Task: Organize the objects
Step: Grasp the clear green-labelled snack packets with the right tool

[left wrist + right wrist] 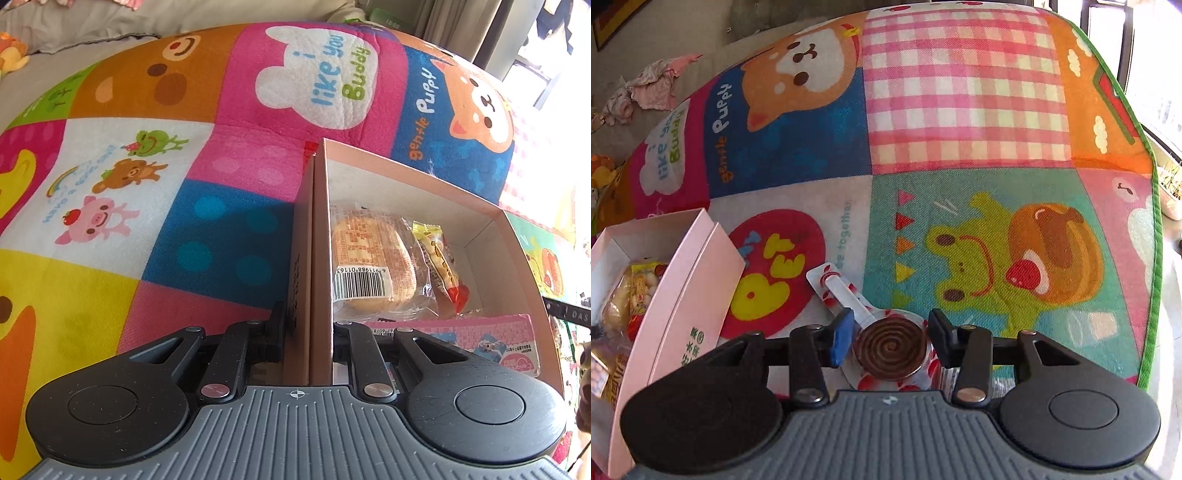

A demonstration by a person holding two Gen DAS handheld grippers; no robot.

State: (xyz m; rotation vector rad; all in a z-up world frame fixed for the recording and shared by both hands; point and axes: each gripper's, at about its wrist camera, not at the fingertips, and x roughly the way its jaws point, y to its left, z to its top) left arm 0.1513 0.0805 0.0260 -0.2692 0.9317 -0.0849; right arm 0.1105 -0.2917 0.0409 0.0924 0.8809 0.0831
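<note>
The patchwork play mat (964, 110) fills both views and carries everything. On it sits the pink box (417, 184), open-topped, at about nine o'clock in the right wrist view. The left tool (308, 325) straddles the box's near-side wall, one finger outside and one inside; the fingers look pressed onto the wall, so I judge it clamped there to steady the box.

Inside the box lie a pink carton (476, 336) at the near end, a wrapped bun (369, 266) with its barcode up, and beside it, at the bun's three o'clock, a slim yellow snack packet (439, 266).

The smallest thing, the chocolate swirl lollipop (890, 350), still lies on the mat outside the box, its wrapped stick pointing toward eleven o'clock. The right tool (890, 338) stands apart, its fingers either side of the disc with a gap on each, nothing gripped yet.

The step in hand appears to be picking up the lollipop for the box. To do it well, lower until the pads bracket the disc's edge, close gently so the candy does not crack or the slick wrapper squirt out, then lift clear and travel toward nine o'clock, over the box wall, releasing into the free floor at the far end past the snack packet. Keep the left hold firm throughout.
</note>
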